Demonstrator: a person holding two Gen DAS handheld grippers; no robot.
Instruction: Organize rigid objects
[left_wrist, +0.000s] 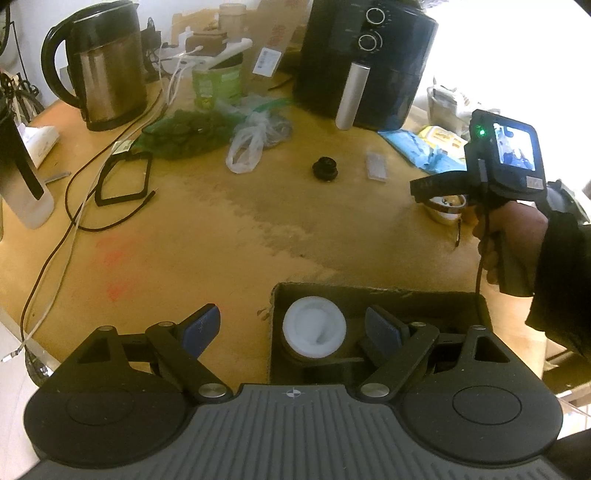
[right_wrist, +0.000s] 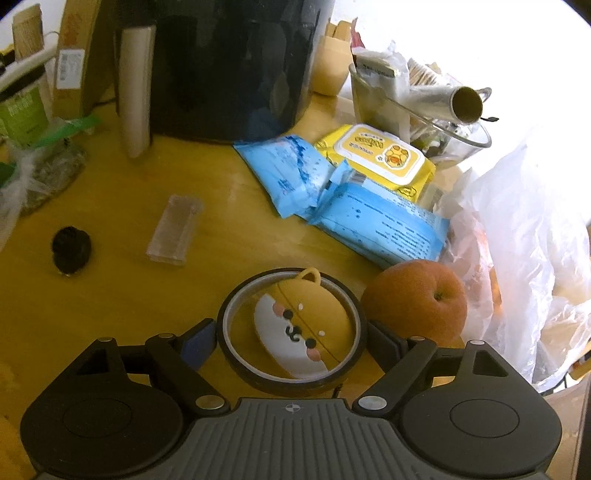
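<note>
My left gripper (left_wrist: 291, 332) is open and empty above the near edge of a cardboard box (left_wrist: 443, 299) that holds a white round lid (left_wrist: 314, 332). My right gripper (right_wrist: 291, 343) is open, its fingers on either side of a dark tape ring (right_wrist: 229, 306) lying on the table; they seem close to its rim. Inside the ring sits a yellow dog-face case (right_wrist: 299, 328). In the left wrist view the right gripper (left_wrist: 439, 192) hovers over that case (left_wrist: 447, 206). A small black knob (right_wrist: 72, 249) and a clear plastic block (right_wrist: 173, 230) lie further out.
A black air fryer (left_wrist: 365, 62), a kettle (left_wrist: 103, 74), green bags (left_wrist: 184, 129) and loose cables (left_wrist: 74, 206) crowd the far table. An orange (right_wrist: 417, 299), wipe packs (right_wrist: 373, 221) and a white plastic bag (right_wrist: 524, 258) lie right of the tape ring.
</note>
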